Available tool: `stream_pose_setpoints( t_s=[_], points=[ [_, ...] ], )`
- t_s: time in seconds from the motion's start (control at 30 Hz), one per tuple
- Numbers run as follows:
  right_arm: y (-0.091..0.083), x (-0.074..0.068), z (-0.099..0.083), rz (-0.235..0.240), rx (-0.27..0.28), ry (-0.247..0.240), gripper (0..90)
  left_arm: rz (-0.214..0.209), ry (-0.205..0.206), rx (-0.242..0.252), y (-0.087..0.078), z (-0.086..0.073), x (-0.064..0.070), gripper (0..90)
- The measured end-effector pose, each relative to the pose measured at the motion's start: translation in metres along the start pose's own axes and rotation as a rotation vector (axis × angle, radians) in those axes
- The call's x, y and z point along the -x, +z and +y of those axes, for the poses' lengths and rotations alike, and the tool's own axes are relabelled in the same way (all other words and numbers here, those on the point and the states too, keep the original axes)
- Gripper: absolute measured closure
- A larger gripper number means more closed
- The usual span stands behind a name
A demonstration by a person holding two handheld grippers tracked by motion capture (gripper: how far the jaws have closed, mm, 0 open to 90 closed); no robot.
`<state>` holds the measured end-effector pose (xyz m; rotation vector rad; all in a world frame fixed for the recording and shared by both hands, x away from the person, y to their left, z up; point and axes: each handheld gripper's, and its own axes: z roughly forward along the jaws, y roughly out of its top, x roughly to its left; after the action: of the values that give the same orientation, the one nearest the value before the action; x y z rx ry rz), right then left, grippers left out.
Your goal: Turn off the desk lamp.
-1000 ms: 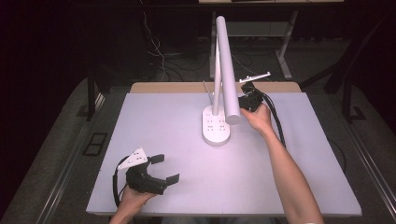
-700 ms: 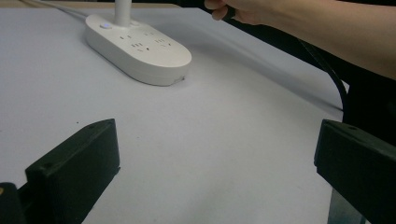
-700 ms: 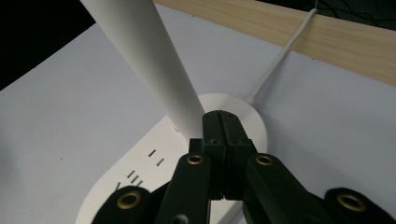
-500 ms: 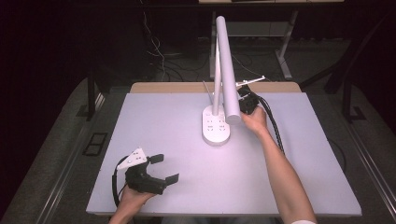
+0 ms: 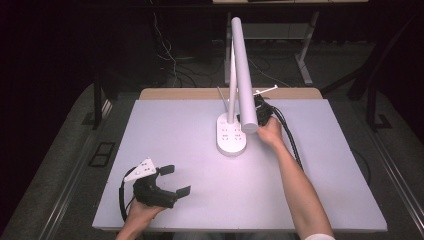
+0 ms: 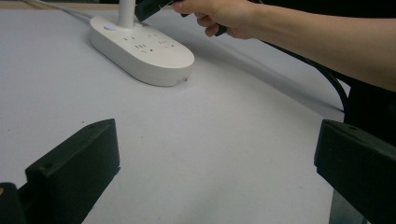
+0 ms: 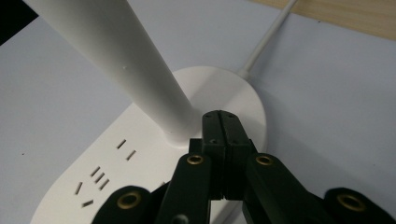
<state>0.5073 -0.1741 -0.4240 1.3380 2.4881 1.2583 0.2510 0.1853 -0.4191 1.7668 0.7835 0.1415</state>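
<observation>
Right gripper view: right gripper [image 7: 223, 122] closed beside lamp post [image 7: 116, 60].

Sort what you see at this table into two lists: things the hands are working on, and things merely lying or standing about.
In use:
- white desk lamp with socket base
- right gripper, jaws closed, tips at the foot of the lamp's post
- left gripper, jaws open, resting near the table's front edge

Standing about:
- table
- cables on the floor behind
</observation>
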Motion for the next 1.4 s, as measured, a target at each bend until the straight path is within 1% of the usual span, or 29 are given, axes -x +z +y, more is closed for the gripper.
stream_pose_setpoints(
  t_s=[0.03, 0.07, 0.17, 0.2, 0.23, 0.3, 0.43, 0.53, 0.63, 0.67, 0.77, 0.83, 0.87, 1.0, 1.07, 1.1, 1.13, 1.17, 1.27, 1.4],
  points=[
    [0.0015, -0.0005, -0.0011, 0.015, 0.001, 0.003, 90.0, 0.001, 0.001, -0.001, 0.0002, 0.0, 0.0, 0.0],
    [0.0022, -0.001, -0.0012, 0.019, 0.001, 0.002, 90.0, 0.001, 0.001, -0.001, 0.0002, 0.0, 0.0, 0.0],
    [0.0035, -0.0024, -0.0006, 0.013, 0.001, -0.006, 90.0, 0.001, 0.002, -0.002, 0.0007, 0.0, 0.0003, 0.0],
    [0.0038, -0.0015, -0.0007, 0.016, 0.004, 0.006, 90.0, 0.001, 0.002, -0.003, 0.0007, 0.0, 0.0008, 0.0],
    [0.0035, -0.0009, -0.001, 0.012, 0.005, 0.011, 90.0, 0.0, 0.002, -0.003, 0.001, -0.0001, 0.001, 0.0],
    [0.0035, 0.0004, -0.0016, 0.018, 0.005, 0.021, 90.0, 0.0, 0.005, -0.005, 0.0011, -0.0003, 0.0012, 0.0],
    [0.0045, -0.0047, -0.0009, -0.013, -0.003, -0.014, 90.0, -0.001, 0.008, -0.007, 0.0012, -0.0003, 0.0009, 0.0],
    [0.0042, -0.0055, -0.0005, -0.023, -0.005, -0.016, 90.0, 0.0, 0.006, -0.006, 0.001, -0.0002, 0.0012, 0.0],
    [0.0043, -0.0081, 0.0, -0.036, -0.005, -0.028, 90.0, 0.001, 0.002, -0.005, 0.0009, -0.0004, 0.0003, 0.0],
    [0.0038, -0.0087, 0.0002, -0.027, -0.003, -0.028, 90.0, 0.001, 0.002, -0.005, 0.0009, -0.0004, 0.0003, 0.0],
    [0.0031, -0.0089, 0.0004, -0.031, -0.01, -0.03, 90.0, -0.001, 0.001, -0.004, 0.001, -0.0004, 0.0, 0.0],
    [0.0017, -0.0064, 0.0005, -0.031, -0.011, -0.013, 90.0, 0.001, 0.001, -0.004, 0.0007, -0.0004, 0.0004, 0.0],
    [0.0017, -0.0064, 0.0005, -0.031, -0.011, -0.013, 90.0, 0.001, 0.001, -0.003, 0.0004, -0.0003, 0.0007, 0.0],
    [0.0009, -0.0033, -0.0016, -0.013, -0.004, 0.004, 90.0, 0.0, 0.002, -0.002, 0.0005, -0.0005, 0.0008, 0.0],
    [0.001, -0.0033, -0.0018, -0.015, -0.004, 0.003, 90.0, 0.001, 0.004, -0.005, 0.001, -0.0004, 0.0006, 0.0],
    [0.0014, -0.0044, -0.0014, -0.029, -0.005, -0.004, 90.0, -0.002, 0.005, -0.008, 0.0018, -0.0003, 0.0007, 0.0],
    [0.0014, -0.0044, -0.0014, -0.029, -0.005, -0.004, 90.0, -0.002, 0.005, -0.008, 0.0018, -0.0003, 0.0007, 0.0],
    [0.0015, -0.0057, -0.0008, -0.04, -0.014, -0.017, 90.0, -0.002, 0.006, -0.009, 0.0022, -0.0004, 0.001, 0.0],
    [0.0019, -0.0068, -0.0019, -0.043, -0.018, -0.015, 90.0, -0.004, 0.01, -0.012, 0.0027, -0.0003, 0.0018, 0.0],
    [0.002, -0.0069, -0.0027, -0.047, -0.009, -0.02, 90.0, -0.003, 0.01, -0.011, 0.0022, -0.0004, 0.0015, 0.0]
  ],
)
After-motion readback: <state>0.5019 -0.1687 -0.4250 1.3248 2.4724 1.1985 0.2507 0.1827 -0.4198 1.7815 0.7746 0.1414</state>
